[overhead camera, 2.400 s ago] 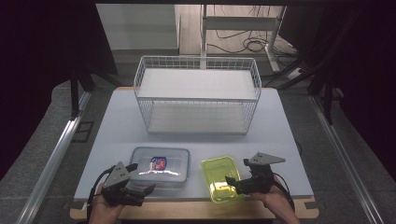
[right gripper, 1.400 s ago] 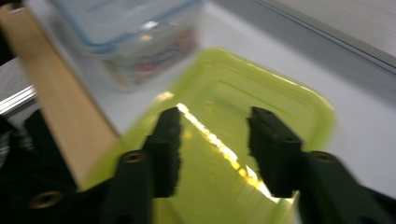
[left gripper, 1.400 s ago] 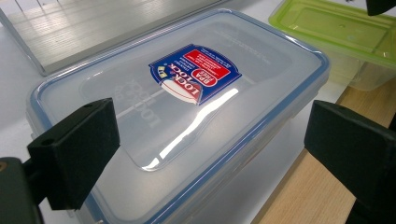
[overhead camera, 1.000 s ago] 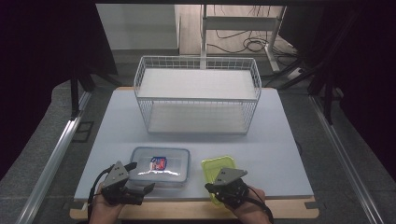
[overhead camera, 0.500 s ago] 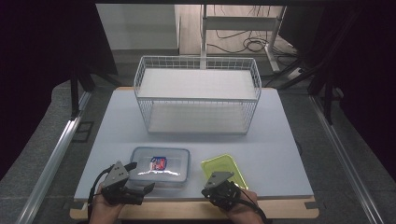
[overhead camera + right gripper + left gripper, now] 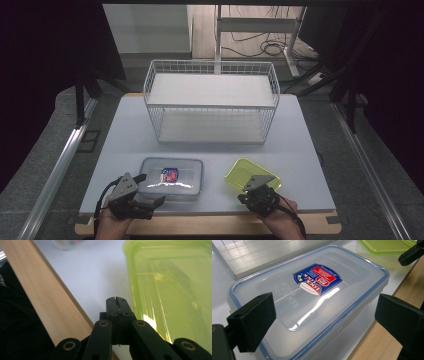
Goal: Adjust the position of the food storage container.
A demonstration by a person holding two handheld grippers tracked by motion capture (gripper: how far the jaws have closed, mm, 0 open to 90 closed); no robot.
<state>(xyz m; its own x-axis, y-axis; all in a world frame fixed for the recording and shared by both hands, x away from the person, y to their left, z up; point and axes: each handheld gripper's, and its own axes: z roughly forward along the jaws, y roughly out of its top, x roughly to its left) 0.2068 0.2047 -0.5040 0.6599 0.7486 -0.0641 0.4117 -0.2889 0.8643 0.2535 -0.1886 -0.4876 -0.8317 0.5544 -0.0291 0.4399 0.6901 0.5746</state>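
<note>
left gripper (image 6: 150, 192) has its fingers spread wide around the near end of the clear lidded box (image 6: 172, 176) on the table (image 6: 300, 150); right gripper (image 6: 255, 192), fingers pressed together, sits beside the green lid (image 6: 245, 172).

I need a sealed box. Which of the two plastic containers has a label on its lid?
The clear container with the blue-rimmed lid, beside the left gripper. The green container is plain.

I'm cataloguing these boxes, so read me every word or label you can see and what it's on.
"LOCK & LOCK" on the sticker on the clear box lid, upside down in the left gripper view.
"LOCK" embossed on that lid.
The sticker's smaller print is too small to read.
The green box has none.
</note>
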